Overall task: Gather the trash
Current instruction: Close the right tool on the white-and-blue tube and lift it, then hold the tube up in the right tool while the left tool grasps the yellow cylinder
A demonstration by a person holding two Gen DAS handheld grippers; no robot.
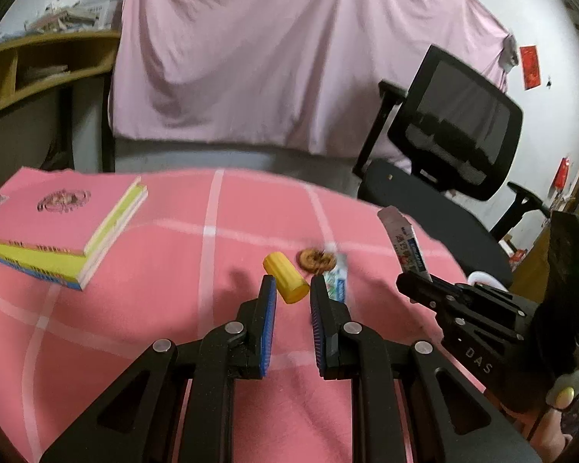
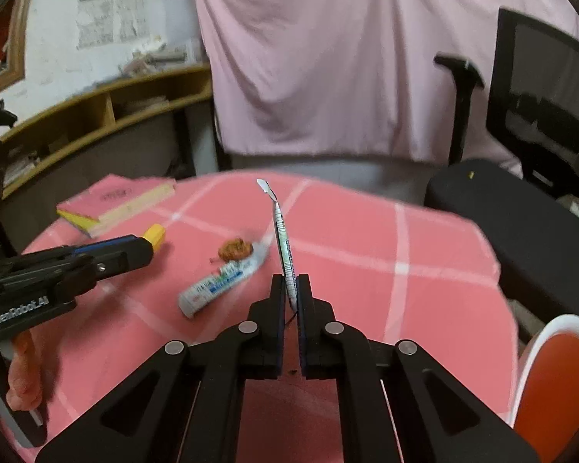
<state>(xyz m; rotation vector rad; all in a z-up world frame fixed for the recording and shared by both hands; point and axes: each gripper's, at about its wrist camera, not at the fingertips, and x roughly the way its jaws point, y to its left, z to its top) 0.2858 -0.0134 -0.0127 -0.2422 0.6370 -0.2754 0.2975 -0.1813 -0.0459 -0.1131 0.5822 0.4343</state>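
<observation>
Pink tablecloth point(image 2: 366, 270) | right hand-held gripper point(image 2: 290, 289) clamps wrapper point(image 2: 283, 247); upright

A pink sheet point(image 1: 289, 50) hangs across the far wall and fills the twelve o'clock stretch of both views. At about ten o'clock a curved wooden shelf point(image 2: 108, 108) holds stacked papers, with sheets pinned on the white wall point(image 2: 58, 58) above it. At two to three o'clock stands a black mesh-backed office chair point(image 1: 455, 123), its seat close to the bench edge. Red paper decorations point(image 1: 530, 66) hang on the wall beyond the chair. The light is dim and even.
</observation>
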